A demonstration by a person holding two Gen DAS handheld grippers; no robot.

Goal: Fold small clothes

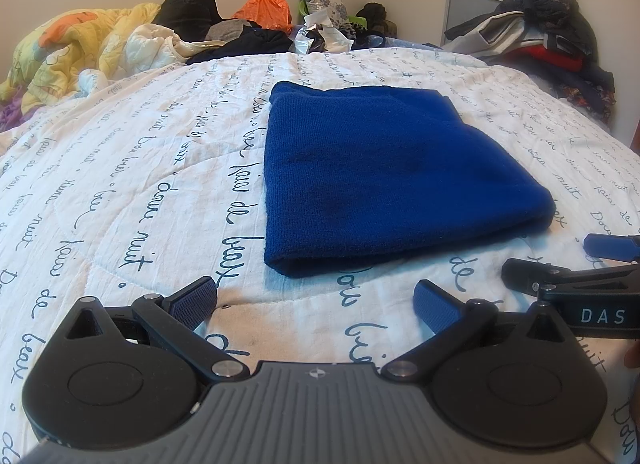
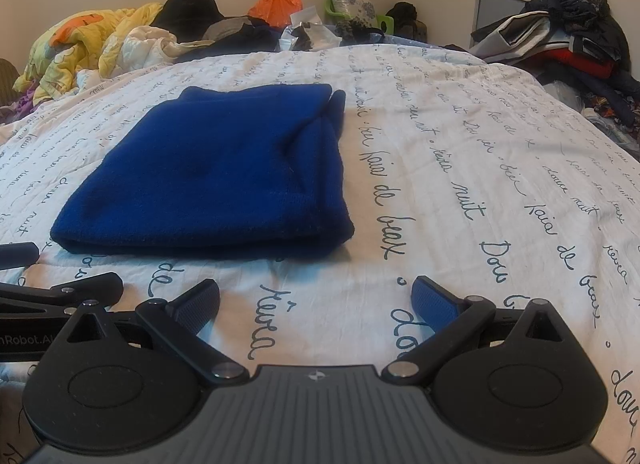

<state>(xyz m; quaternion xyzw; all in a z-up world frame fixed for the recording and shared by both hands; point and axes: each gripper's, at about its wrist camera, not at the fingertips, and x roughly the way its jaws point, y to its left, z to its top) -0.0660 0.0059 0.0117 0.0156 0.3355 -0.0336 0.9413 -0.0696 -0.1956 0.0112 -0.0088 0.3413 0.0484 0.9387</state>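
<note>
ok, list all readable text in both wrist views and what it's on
"DAS": white letters on the right gripper, cut off at the frame edge.
"nRobot.AI": on the left gripper, start cut off.
"faire de beaux", "nuit", "rêvera", "de": script printed in repeating rows on the white quilt; far rows too small to read.
Blue knit garment: no text visible.

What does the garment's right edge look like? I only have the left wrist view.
Observer: In the right wrist view, the garment shows several stacked layers along that edge, not one clean fold.
Operator: Is anything sticking out of the stack?
Observer: Yes, a narrow strip of the same blue fabric pokes past the far right corner.
</note>
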